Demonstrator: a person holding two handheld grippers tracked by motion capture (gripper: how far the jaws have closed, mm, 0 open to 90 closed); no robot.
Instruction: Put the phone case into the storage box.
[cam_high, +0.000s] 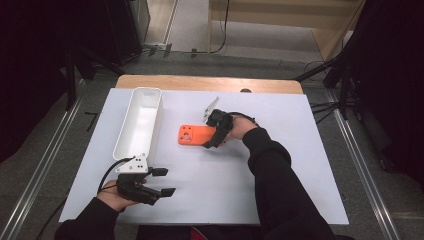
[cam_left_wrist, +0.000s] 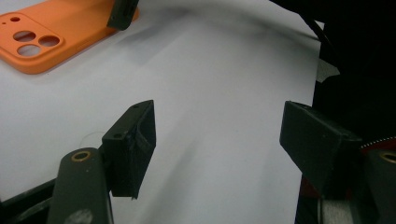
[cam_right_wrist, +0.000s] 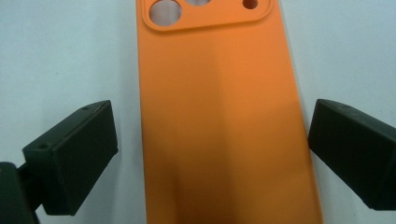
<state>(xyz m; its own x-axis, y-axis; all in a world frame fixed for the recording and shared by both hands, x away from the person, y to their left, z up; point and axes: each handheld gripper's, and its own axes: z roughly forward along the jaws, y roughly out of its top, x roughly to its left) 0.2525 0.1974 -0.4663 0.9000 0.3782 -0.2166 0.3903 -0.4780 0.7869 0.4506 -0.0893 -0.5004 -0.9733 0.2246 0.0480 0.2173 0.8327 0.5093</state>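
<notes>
Orange phone case (cam_high: 192, 135) lay back-up at the frame's centre on the white sheet (cam_high: 280, 165), unmarked. Right gripper (cam_high: 212, 134) straddled it, jaws wide, apart from its edges. Left gripper (cam_high: 162, 181) hovered lower left, jaws wide, below a long white tray (cam_high: 125, 132). Grey floor surrounded the wooden table (cam_high: 200, 82).

Bright, even light; soft close-up blur, dark surroundings

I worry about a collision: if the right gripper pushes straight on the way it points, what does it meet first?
Probably the orange phone case: the right gripper is open, one jaw either side.
</notes>
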